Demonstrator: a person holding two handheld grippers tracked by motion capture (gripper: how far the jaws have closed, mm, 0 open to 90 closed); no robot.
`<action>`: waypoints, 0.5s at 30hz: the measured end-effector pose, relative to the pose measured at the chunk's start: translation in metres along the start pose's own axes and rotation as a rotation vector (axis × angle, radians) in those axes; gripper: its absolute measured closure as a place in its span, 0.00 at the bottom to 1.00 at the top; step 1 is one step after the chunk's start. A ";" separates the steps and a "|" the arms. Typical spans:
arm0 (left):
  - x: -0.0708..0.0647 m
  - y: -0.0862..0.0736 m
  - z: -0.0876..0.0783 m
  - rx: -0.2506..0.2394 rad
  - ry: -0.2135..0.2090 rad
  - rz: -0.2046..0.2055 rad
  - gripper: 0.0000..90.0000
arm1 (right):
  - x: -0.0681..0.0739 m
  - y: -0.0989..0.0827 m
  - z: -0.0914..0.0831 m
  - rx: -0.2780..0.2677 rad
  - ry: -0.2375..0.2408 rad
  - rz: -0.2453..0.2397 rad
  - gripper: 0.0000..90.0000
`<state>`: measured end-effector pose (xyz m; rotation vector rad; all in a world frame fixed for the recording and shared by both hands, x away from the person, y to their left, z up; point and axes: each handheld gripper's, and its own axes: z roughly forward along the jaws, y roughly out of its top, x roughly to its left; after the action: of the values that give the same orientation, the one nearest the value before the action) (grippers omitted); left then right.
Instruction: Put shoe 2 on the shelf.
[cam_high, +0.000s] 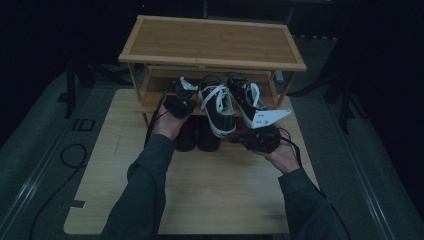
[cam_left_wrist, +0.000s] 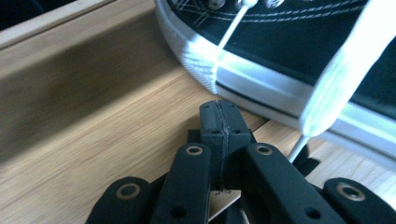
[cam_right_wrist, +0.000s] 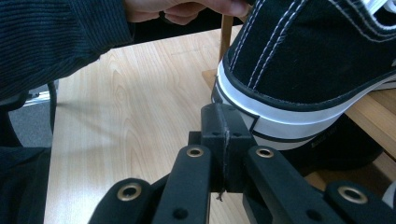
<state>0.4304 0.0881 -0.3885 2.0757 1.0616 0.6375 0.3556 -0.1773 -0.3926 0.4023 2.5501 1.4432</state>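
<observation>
Two black sneakers with white laces and soles lie on the lower shelf of a wooden shoe rack (cam_high: 212, 62): a left one (cam_high: 218, 109) and a right one (cam_high: 245, 97). My left gripper (cam_high: 184, 92) is beside the left sneaker; its jaws (cam_left_wrist: 219, 112) are pressed together with nothing between them, just short of the ribbed white sole (cam_left_wrist: 205, 65) and a dangling lace (cam_left_wrist: 343, 65). My right gripper (cam_high: 235, 136) points left at that sneaker's near end. It is shut and empty (cam_right_wrist: 226, 116), close to the stitched heel (cam_right_wrist: 303, 70), which overhangs the shelf.
A pair of dark shoes (cam_high: 196, 136) stands on the table (cam_high: 215, 195) under the shelf, also seen as a dark shoe (cam_right_wrist: 336, 151) below the heel. The rack's top board (cam_high: 210, 40) is bare. A black cable (cam_high: 70, 155) lies on the floor at left.
</observation>
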 end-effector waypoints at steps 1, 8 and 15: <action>-0.001 0.000 0.001 -0.002 -0.005 -0.002 1.00 | 0.000 0.000 0.000 0.000 -0.001 -0.001 1.00; -0.004 0.003 0.002 0.007 0.000 0.011 1.00 | 0.000 0.002 0.002 -0.004 -0.007 -0.010 1.00; -0.007 0.003 0.002 0.007 0.018 0.023 1.00 | 0.000 0.005 0.007 -0.005 0.001 -0.015 1.00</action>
<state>0.4294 0.0804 -0.3883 2.0945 1.0526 0.6664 0.3586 -0.1691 -0.3918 0.3809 2.5447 1.4448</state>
